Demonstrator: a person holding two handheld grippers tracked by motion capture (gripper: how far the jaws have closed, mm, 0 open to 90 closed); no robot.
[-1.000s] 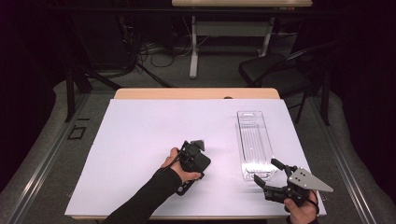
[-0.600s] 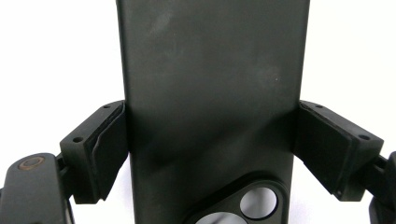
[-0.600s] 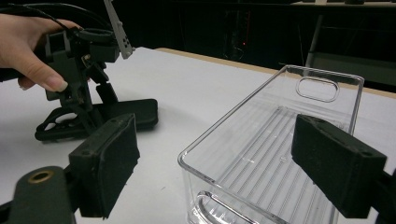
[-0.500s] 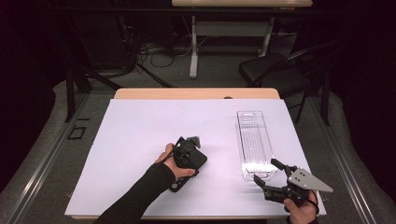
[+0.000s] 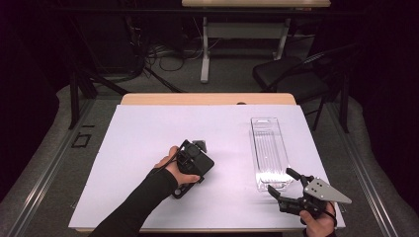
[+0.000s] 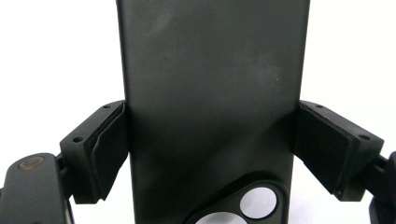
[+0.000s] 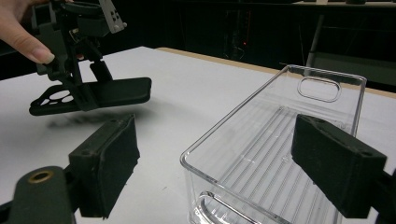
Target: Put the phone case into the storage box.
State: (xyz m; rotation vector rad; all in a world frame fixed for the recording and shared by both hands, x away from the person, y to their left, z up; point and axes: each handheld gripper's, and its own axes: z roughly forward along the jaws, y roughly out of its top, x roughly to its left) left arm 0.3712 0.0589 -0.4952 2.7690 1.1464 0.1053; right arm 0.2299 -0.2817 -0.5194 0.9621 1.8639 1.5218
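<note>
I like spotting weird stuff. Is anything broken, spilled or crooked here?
Nothing stands out. The left gripper clamps a black phone case by its long edges, lifted off the white table. The clear tray lies straight and empty, no cracks showing. The right gripper hangs open at the tray's near end.

From above we look forward and down over the whole desk (image 5: 148,128). Our right tongs' camera sits low beside the clear tray (image 7: 280,140), which both views share.
</note>
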